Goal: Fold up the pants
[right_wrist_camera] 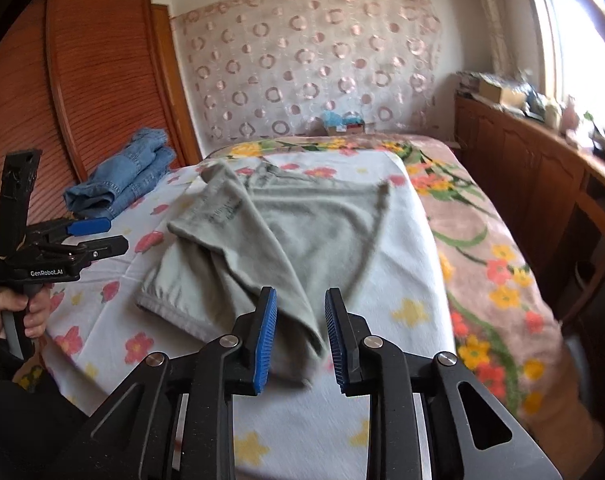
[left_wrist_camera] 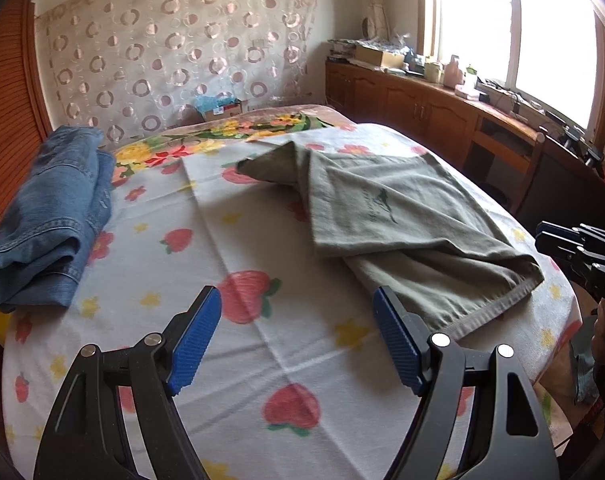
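Observation:
Grey-green pants [left_wrist_camera: 402, 216] lie partly folded on the bed's flowered sheet [left_wrist_camera: 262, 360], one layer turned over the other. My left gripper [left_wrist_camera: 298, 300] hovers open over bare sheet, just left of the pants' near hem, with nothing between its pads. In the right wrist view the pants [right_wrist_camera: 302, 232] spread ahead, and their near corner [right_wrist_camera: 314, 340] lies slack in the gap of my right gripper [right_wrist_camera: 301, 300]. Its jaws stand a little apart and the pads do not press the cloth. The left gripper [right_wrist_camera: 110, 236] shows there at the left, held by a hand [right_wrist_camera: 18, 312].
Folded blue jeans [left_wrist_camera: 54, 220] sit at the sheet's left edge by a wooden panel [right_wrist_camera: 102, 80]. A floral blanket [right_wrist_camera: 482, 240] covers the bed's right side. A wooden cabinet [left_wrist_camera: 422, 108] with clutter runs under the window. A small box [left_wrist_camera: 222, 108] stands at the far wall.

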